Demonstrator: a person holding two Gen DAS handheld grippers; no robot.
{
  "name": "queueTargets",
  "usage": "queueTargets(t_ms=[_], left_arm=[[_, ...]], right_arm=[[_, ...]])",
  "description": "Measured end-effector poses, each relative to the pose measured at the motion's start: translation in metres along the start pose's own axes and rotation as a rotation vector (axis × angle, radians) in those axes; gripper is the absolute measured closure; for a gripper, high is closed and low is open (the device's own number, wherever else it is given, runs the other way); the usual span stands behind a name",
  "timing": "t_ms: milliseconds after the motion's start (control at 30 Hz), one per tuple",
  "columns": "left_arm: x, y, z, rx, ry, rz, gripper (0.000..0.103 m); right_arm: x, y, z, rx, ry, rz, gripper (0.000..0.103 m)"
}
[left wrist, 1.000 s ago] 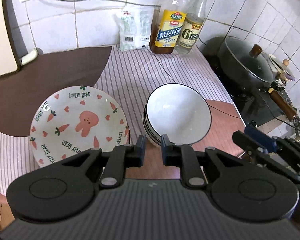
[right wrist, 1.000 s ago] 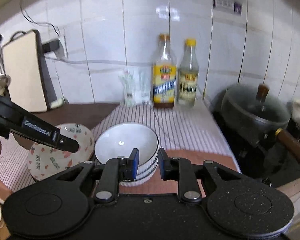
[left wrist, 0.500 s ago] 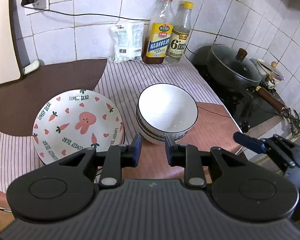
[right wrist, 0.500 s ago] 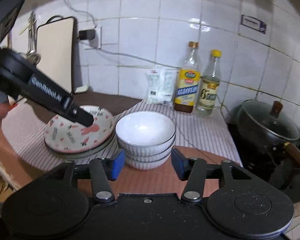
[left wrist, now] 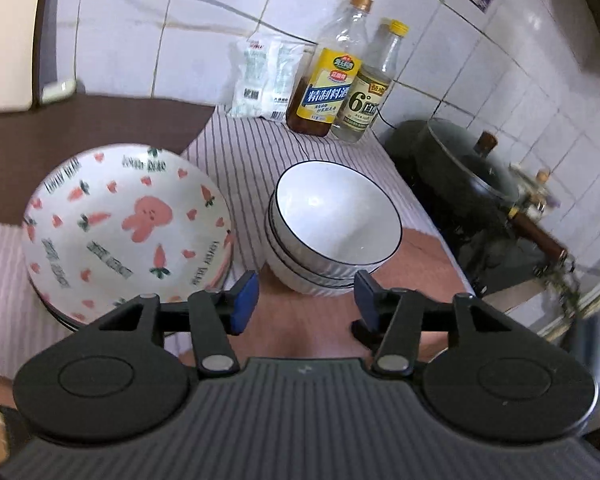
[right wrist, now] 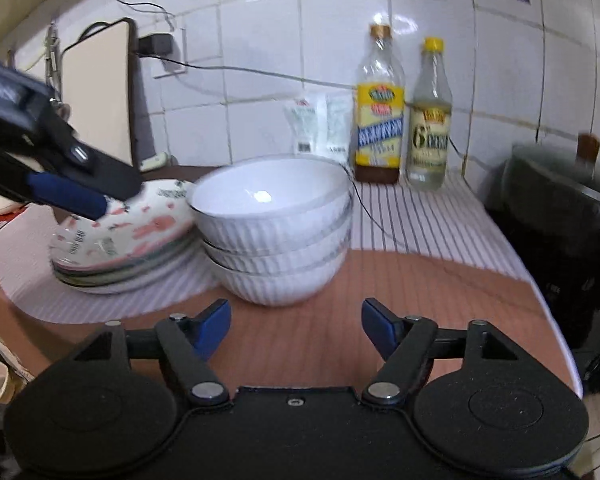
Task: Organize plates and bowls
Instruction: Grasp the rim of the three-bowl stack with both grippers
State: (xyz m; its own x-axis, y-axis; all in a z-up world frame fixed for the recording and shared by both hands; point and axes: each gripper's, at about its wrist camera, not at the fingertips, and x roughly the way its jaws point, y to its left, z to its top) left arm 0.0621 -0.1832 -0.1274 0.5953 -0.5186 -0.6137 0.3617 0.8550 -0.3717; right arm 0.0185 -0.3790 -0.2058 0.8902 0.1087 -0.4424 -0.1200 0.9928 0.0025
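A stack of white plates (left wrist: 128, 224) with pink rabbit and carrot prints sits on the left of the counter. Right beside it stands a stack of three white ribbed bowls (left wrist: 332, 224) with dark rims. My left gripper (left wrist: 306, 300) hovers just in front of the bowls; its jaws are opening with nothing between them. In the right wrist view the bowls (right wrist: 276, 232) are close ahead and the plates (right wrist: 132, 240) lie to their left. My right gripper (right wrist: 296, 314) is low over the counter in front of the bowls, its jaws opening wide and empty. The left gripper (right wrist: 72, 196) reaches over the plates.
A striped cloth (left wrist: 252, 152) lies under the dishes. Two bottles (left wrist: 332, 80) and a white packet (left wrist: 268, 76) stand at the tiled wall. A black lidded pan (left wrist: 468, 172) sits on the stove to the right. A cutting board (right wrist: 96, 100) leans at the back left.
Both grippers' jaws have spread from nearly shut to wide apart. Both have sunk toward the counter, the right one more, and the bowls now look closer in its view.
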Motion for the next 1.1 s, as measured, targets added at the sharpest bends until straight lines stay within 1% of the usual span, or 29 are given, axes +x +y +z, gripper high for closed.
queueTargets(t_ms=[33, 167, 200, 300, 333, 400, 467, 533, 633, 700, 800, 833, 933, 1000, 1033, 1100], left_arm=[[0.003, 0.002, 0.000, -0.023, 0.002, -0.014, 0.046], [0.020, 0.006, 0.004, -0.101, 0.009, -0.036, 0.038], [0.025, 0.007, 0.005, -0.117, 0.009, -0.038, 0.038], [0.041, 0.012, 0.006, -0.175, 0.006, -0.047, 0.038], [0.046, 0.013, 0.006, -0.200, 0.012, -0.039, 0.038], [0.056, 0.014, 0.006, -0.218, 0.030, -0.030, 0.038], [0.064, 0.015, 0.007, -0.226, 0.058, -0.042, 0.038], [0.072, 0.017, 0.008, -0.261, 0.077, -0.034, 0.038], [0.083, 0.018, 0.014, -0.291, 0.102, -0.009, 0.039], [0.094, 0.020, 0.017, -0.311, 0.136, 0.002, 0.040], [0.108, 0.024, 0.021, -0.343, 0.188, 0.012, 0.041], [0.110, 0.025, 0.021, -0.351, 0.195, 0.010, 0.043], [0.113, 0.023, 0.022, -0.345, 0.201, 0.023, 0.045], [0.114, 0.021, 0.021, -0.346, 0.207, 0.021, 0.050], [0.115, 0.021, 0.021, -0.354, 0.208, 0.025, 0.051], [0.116, 0.020, 0.021, -0.356, 0.201, 0.048, 0.055]], right_arm=[[0.005, -0.004, -0.002, 0.011, 0.000, 0.001, 0.015], [0.018, -0.015, -0.007, 0.023, -0.043, 0.012, 0.013], [0.020, -0.016, -0.007, 0.024, -0.059, 0.023, 0.012], [0.028, -0.019, -0.008, 0.009, -0.103, 0.098, 0.003], [0.032, -0.018, -0.008, -0.009, -0.105, 0.112, 0.003], [0.039, -0.014, -0.008, -0.042, -0.109, 0.112, 0.003], [0.046, -0.011, -0.008, -0.053, -0.110, 0.109, 0.003], [0.054, -0.010, -0.008, -0.055, -0.108, 0.115, 0.003], [0.064, -0.008, -0.008, -0.087, -0.108, 0.125, 0.003], [0.070, -0.006, -0.008, -0.116, -0.105, 0.126, 0.003], [0.076, -0.005, -0.008, -0.123, -0.107, 0.136, 0.003], [0.078, -0.005, -0.007, -0.121, -0.113, 0.140, 0.003], [0.083, -0.004, -0.006, -0.128, -0.127, 0.145, 0.002], [0.084, -0.004, -0.005, -0.124, -0.122, 0.148, 0.001], [0.084, -0.004, -0.004, -0.121, -0.120, 0.150, 0.001], [0.084, -0.004, -0.004, -0.123, -0.118, 0.149, 0.001]])
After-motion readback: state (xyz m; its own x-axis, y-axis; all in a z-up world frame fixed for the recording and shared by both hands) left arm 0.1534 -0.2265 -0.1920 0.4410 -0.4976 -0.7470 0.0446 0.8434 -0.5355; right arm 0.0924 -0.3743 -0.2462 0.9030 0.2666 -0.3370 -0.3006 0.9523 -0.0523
